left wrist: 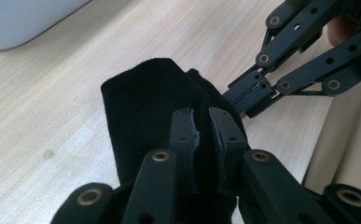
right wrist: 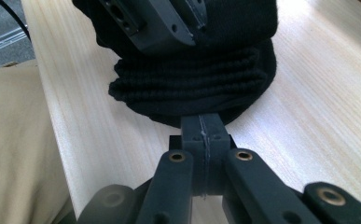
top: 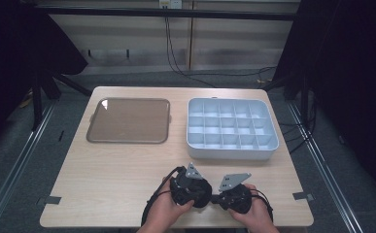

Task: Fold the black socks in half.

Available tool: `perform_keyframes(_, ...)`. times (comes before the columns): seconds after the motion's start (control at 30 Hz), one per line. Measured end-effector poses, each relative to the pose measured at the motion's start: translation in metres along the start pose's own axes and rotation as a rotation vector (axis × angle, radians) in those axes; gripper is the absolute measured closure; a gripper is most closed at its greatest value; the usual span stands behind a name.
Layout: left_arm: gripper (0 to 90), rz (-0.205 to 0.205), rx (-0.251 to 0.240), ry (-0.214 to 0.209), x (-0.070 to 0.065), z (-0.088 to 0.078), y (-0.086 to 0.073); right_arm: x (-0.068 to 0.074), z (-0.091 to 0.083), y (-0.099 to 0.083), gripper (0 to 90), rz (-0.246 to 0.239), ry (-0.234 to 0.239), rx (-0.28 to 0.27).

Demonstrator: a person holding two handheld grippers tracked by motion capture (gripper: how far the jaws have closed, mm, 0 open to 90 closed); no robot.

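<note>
Black knitted cloth [top: 191, 190] is the thing in work, but I describe the bigger things first. The wooden counter [top: 112, 170] carries everything. On its far right part stands a pale blue organizer box [top: 231, 127] with many small compartments, and on the far left part lies a brownish tray [top: 128, 121] with a darker rim; the two are near each other but apart.

The black cloth is at the near edge of the counter, in the middle, between the two hands of the person. In the right gripper view it looks like a bunched, ribbed piece [right wrist: 192, 88] that rests on the wood.

The left hand-held gripper [left wrist: 204, 126] has its jaws almost together, and a fold of the cloth [left wrist: 145, 107] sits between the pads, so it grips the cloth. The right hand-held gripper [right wrist: 202, 128] has its jaws fully pressed together, and their tips meet the lower edge of the cloth; I cannot tell if some fabric is pinched there. In the left gripper view the right one comes in from the upper right and reaches the far side of the cloth.
</note>
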State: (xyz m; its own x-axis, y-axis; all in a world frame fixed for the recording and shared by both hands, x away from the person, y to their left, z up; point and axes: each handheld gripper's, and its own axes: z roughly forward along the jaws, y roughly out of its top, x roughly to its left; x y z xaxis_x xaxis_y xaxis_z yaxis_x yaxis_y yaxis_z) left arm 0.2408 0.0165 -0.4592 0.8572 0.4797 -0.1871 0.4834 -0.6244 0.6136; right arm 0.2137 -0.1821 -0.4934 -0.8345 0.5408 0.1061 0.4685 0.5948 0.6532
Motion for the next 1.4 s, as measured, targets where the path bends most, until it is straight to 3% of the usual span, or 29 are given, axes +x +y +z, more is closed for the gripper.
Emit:
perform_keyframes(0.17, 80.1, 0.004, 0.000, 0.004, 0.000, 0.002, -0.001, 0.000, -0.001, 0.000, 90.0, -0.010, -0.002, 0.003)
perform_keyframes(0.2, 80.0, 0.021, 0.011, 0.004, 0.000, 0.002, -0.001, 0.000, -0.001, 0.000, 90.0, -0.011, -0.007, 0.004)
perform_keyframes(0.3, 79.9, 0.000, 0.002, 0.003, 0.000, 0.004, -0.002, -0.001, -0.001, -0.001, 90.0, -0.008, -0.009, 0.009)
perform_keyframes(0.47, 79.8, 0.017, 0.017, 0.003, 0.001, 0.005, -0.002, -0.004, -0.003, -0.003, 90.0, 0.006, -0.012, 0.000)
perform_keyframes(0.63, 79.8, -0.006, -0.001, 0.008, -0.001, 0.009, -0.003, -0.005, -0.004, -0.003, 90.0, 0.005, -0.015, 0.004)
perform_keyframes(1.23, 80.3, 0.000, 0.002, 0.008, -0.001, 0.013, -0.005, -0.011, -0.011, -0.008, 89.8, 0.020, -0.047, 0.011)
perform_keyframes(1.33, 80.5, 0.003, -0.004, 0.020, -0.002, 0.014, -0.006, -0.011, -0.010, -0.008, 89.8, 0.022, -0.041, 0.015)
perform_keyframes(1.4, 80.7, 0.037, 0.001, 0.040, -0.005, 0.014, -0.007, -0.010, -0.010, -0.007, 89.8, 0.027, -0.041, 0.013)
